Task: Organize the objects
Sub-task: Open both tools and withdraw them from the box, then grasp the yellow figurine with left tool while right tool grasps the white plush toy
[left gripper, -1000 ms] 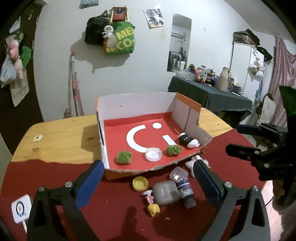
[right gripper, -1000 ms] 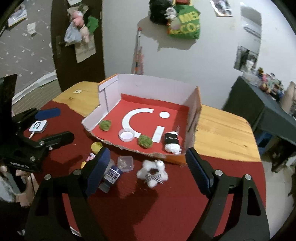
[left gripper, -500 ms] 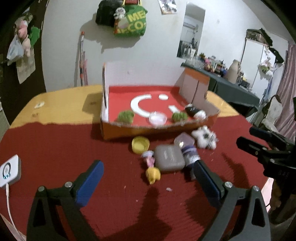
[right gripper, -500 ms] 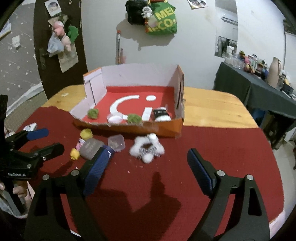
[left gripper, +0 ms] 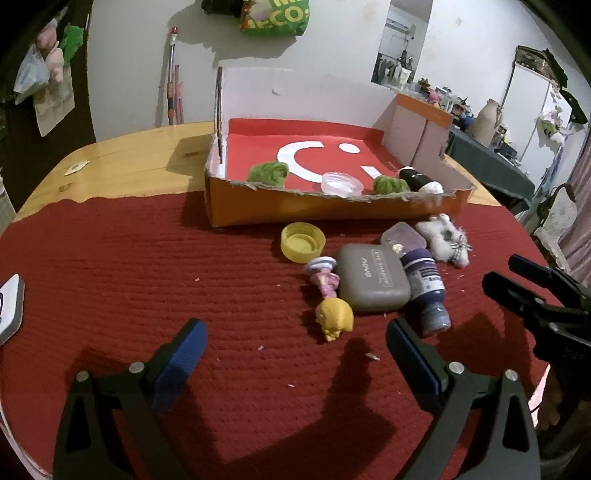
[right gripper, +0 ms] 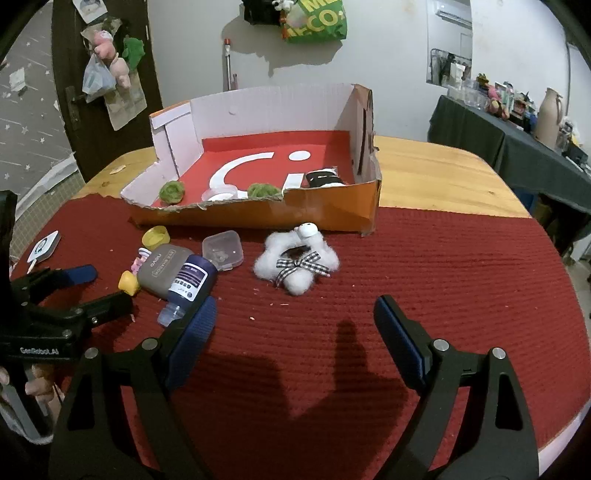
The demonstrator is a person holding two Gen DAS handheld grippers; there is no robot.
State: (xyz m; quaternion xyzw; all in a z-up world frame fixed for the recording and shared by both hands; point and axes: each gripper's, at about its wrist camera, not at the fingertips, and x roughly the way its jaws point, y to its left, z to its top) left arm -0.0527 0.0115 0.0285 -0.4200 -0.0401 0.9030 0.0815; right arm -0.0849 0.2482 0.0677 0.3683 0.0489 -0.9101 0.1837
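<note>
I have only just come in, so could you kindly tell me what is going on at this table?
A person is tidying small things into the box, holding a gripper in each hand. Both the left gripper and right gripper hover over the red cloth with jaws open, holding nothing. The plush, bottle, grey case and yellow cap lie outside the box.

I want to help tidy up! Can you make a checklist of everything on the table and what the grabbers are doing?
Surface: red mat over wooden table.
Job's things: cardboard box holds two green pom-poms, a clear lid and a black-and-white item. Outside it: yellow cap, grey case, purple bottle, clear small box, white plush, yellow-headed figurine.
Clutter: white device at mat edge.
Grippers: left gripper and right gripper open, holding nothing.
Cables: nothing seen.
Surroundings: green bag on wall.
</note>
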